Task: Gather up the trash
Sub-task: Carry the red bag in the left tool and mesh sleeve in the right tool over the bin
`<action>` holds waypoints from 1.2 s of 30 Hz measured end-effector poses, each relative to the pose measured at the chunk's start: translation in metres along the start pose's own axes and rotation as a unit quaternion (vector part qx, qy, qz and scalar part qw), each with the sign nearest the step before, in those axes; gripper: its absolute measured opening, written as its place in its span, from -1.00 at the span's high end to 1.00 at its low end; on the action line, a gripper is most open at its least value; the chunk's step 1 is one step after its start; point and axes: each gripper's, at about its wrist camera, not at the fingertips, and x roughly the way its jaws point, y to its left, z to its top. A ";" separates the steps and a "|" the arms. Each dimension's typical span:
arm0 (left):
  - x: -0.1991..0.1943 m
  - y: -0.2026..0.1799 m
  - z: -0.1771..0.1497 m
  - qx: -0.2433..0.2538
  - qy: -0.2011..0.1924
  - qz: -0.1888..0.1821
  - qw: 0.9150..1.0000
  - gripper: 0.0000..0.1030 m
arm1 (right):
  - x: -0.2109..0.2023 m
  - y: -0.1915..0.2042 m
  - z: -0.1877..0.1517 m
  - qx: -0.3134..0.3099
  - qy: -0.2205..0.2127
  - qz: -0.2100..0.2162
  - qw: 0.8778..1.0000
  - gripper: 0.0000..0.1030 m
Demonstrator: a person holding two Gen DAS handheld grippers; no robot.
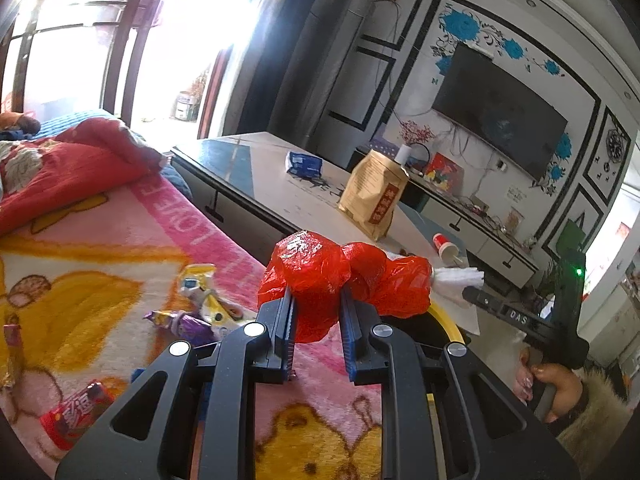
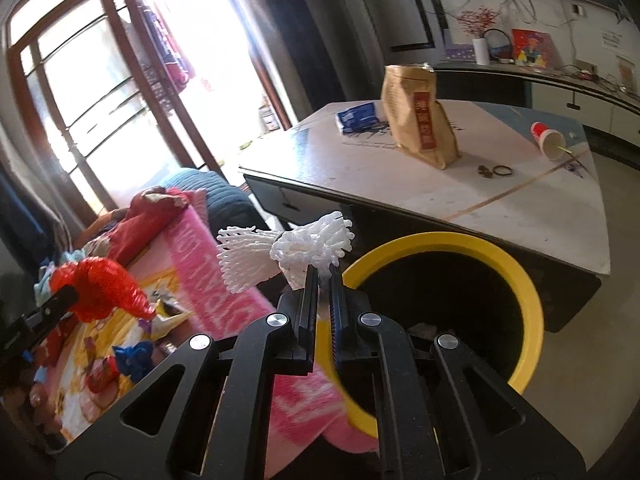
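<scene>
My left gripper (image 1: 316,304) is shut on a crumpled red plastic bag (image 1: 332,276), held above the pink blanket (image 1: 120,248). The bag also shows in the right wrist view (image 2: 100,290). My right gripper (image 2: 325,280) is shut on a white foam fruit net (image 2: 280,252), held at the near rim of the yellow-rimmed trash bin (image 2: 520,264). The net also shows in the left wrist view (image 1: 458,278), past the red bag. Several snack wrappers lie on the blanket: a purple one (image 1: 184,322), a yellow-white one (image 1: 204,284) and a red one (image 1: 76,412).
A low table (image 2: 500,192) stands behind the bin with a brown paper bag (image 2: 420,120), a blue packet (image 2: 358,116) and a tipped paper cup (image 2: 550,140). A red quilt (image 1: 68,164) lies at the blanket's far end. A TV (image 1: 500,112) hangs on the wall.
</scene>
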 end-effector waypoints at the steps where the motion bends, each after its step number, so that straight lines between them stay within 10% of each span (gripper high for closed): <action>1: 0.002 -0.002 -0.001 0.003 0.003 -0.002 1.000 0.65 | 0.000 -0.003 0.000 0.003 0.000 -0.004 1.000 0.94; 36: 0.089 -0.079 -0.043 0.102 0.086 -0.048 0.990 0.64 | -0.005 -0.078 -0.008 0.058 -0.002 -0.119 0.991 0.94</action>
